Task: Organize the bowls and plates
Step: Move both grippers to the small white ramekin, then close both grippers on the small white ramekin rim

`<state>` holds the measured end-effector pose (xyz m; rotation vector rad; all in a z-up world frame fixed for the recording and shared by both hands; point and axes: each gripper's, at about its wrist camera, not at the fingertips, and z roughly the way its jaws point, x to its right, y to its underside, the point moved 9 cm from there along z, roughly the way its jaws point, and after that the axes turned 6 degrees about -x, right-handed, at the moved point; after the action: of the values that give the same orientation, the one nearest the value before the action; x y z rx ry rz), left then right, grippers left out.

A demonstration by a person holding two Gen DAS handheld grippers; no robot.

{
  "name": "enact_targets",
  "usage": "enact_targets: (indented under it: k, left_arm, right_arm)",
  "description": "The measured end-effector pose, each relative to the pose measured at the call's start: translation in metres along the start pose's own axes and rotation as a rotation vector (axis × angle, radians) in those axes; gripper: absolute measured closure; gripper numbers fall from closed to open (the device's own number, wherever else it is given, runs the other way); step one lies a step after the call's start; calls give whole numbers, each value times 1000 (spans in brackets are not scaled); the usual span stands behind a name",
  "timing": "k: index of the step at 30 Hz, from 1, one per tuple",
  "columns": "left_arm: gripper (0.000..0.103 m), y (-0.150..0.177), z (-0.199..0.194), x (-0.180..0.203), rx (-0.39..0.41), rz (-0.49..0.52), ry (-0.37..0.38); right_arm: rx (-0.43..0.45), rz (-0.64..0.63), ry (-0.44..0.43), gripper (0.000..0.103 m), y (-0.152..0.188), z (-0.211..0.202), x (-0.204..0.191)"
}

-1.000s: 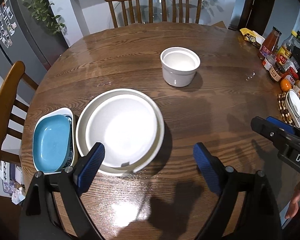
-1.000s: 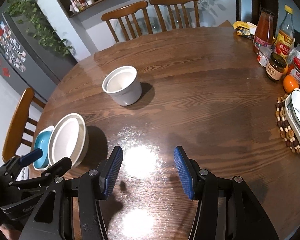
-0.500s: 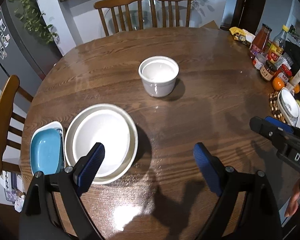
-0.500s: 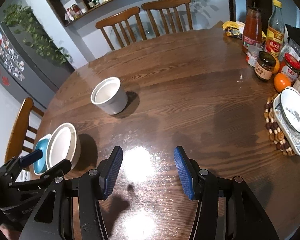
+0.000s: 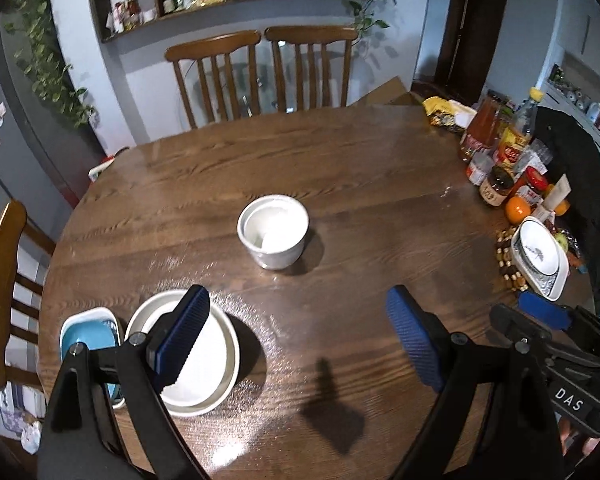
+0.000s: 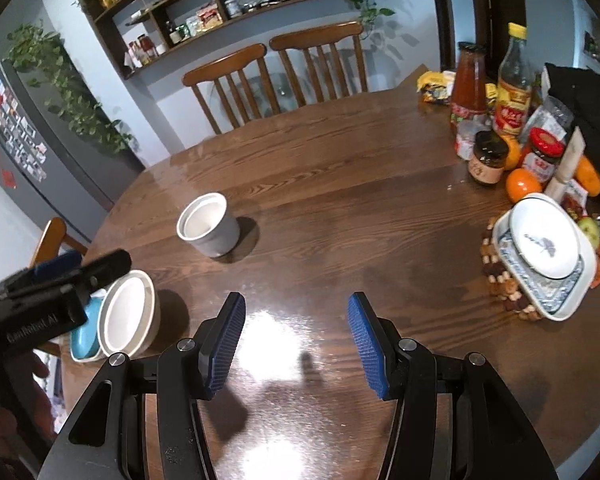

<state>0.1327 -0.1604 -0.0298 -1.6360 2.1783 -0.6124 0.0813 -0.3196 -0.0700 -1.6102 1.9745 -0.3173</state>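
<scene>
The left gripper [image 5: 300, 344] hangs above the round wooden desk [image 5: 360, 184] with its two blue pads spread wide and nothing between them. The right gripper [image 6: 296, 346] hangs over the near part of the desk. Its pads are spread apart too, and it holds nothing.

A small deep white bowl [image 5: 273, 231] stands upright by itself near the middle of the desk. At the left edge sits a wide white bowl [image 5: 216, 364] nested inside a second white bowl. Just beside it, further left, is a blue dish [image 5: 85, 335] lying inside a white dish. One pad of the left gripper covers part of the wide white bowl in the left camera's view.

On the right side of the desk a white plate with a small dark picture [image 6: 544, 240] lies in a white dish with a blue pattern [image 6: 556, 300]. That dish rests on a mat of wooden beads [image 6: 500, 280]. Behind it stand bottles and jars, like a red sauce bottle [image 6: 469, 84], a yellow-capped bottle [image 6: 512, 92] and a dark jar [image 6: 489, 157]. An orange [image 6: 523, 186] sits near them. Two wooden chairs [image 5: 260, 72] stand at the far side of the desk.
</scene>
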Motion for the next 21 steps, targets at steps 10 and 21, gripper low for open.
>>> enact_targets:
  k: [10, 21]
  left_arm:
    - [13, -43, -20, -18, 63, 4, -55]
    - [1, -104, -13, -79, 110, -132, -173]
  right_arm:
    - [24, -48, -15, 49, -33, -7, -10]
    - [45, -117, -60, 49, -112, 12, -60]
